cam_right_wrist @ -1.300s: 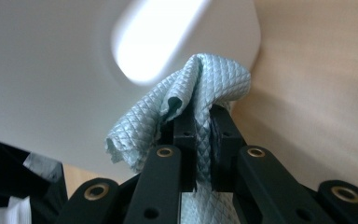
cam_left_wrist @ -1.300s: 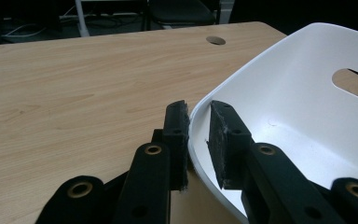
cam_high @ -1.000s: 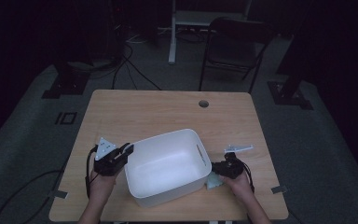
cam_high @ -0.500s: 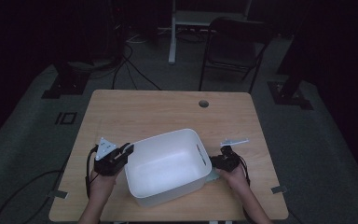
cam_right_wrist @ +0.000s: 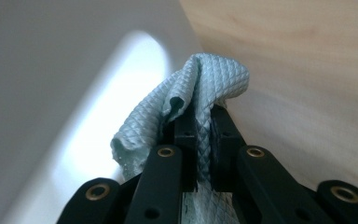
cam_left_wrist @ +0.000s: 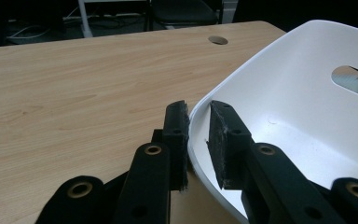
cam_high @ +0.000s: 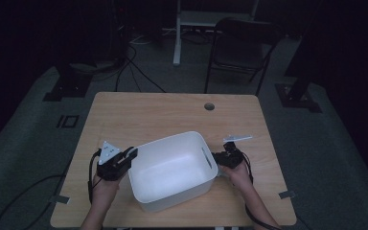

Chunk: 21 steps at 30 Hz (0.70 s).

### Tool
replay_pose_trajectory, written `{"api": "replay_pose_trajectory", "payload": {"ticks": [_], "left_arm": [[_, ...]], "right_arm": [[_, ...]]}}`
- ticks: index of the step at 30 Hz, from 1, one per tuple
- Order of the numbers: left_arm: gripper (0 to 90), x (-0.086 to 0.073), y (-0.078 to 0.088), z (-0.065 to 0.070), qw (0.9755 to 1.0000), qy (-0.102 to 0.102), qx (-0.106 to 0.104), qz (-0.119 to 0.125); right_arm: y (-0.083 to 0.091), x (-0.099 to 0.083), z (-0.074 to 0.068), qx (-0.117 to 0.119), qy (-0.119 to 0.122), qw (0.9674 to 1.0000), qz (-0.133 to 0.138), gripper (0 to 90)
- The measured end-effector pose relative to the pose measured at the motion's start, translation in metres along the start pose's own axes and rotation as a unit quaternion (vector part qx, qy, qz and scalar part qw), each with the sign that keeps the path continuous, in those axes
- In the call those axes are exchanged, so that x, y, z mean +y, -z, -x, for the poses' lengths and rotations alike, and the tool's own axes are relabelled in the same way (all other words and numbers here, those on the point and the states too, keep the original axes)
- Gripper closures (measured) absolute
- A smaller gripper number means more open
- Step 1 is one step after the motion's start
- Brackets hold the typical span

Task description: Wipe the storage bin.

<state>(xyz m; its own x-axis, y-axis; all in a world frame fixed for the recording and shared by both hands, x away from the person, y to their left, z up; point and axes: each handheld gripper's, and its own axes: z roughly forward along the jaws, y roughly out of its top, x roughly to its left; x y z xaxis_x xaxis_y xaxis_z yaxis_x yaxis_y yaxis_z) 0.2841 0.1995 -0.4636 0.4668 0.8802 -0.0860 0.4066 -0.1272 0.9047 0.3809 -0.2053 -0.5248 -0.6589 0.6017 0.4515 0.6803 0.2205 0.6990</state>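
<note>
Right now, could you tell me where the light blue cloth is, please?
The light blue cloth is pinched in the right gripper, whose jaws are shut on it, against the outer right wall of the white tub on the wooden table.

1. The left hand-held gripper (cam_high: 124,160) is black, with a grey three-cornered plate (cam_high: 108,151) on top.
2. A black cable (cam_high: 92,175) loops from its body.
3. In its own view, flat black jaw links carry brass-ringed holes (cam_left_wrist: 153,150) and worn, rough pads (cam_left_wrist: 221,135).
4. The right hand-held gripper (cam_high: 219,158) is black too, trailing a cable (cam_high: 249,211).
</note>
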Motion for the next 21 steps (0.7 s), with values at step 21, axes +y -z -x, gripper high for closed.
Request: {"api": "replay_pose_trajectory", "payload": {"ticks": [21], "left_arm": [[77.5,0.0,0.0,0.001,1.0,0.001,0.004,0.001]], "right_arm": [[-0.007,0.046,0.01,0.034,0.005,0.9989,0.031,84.3]]}}
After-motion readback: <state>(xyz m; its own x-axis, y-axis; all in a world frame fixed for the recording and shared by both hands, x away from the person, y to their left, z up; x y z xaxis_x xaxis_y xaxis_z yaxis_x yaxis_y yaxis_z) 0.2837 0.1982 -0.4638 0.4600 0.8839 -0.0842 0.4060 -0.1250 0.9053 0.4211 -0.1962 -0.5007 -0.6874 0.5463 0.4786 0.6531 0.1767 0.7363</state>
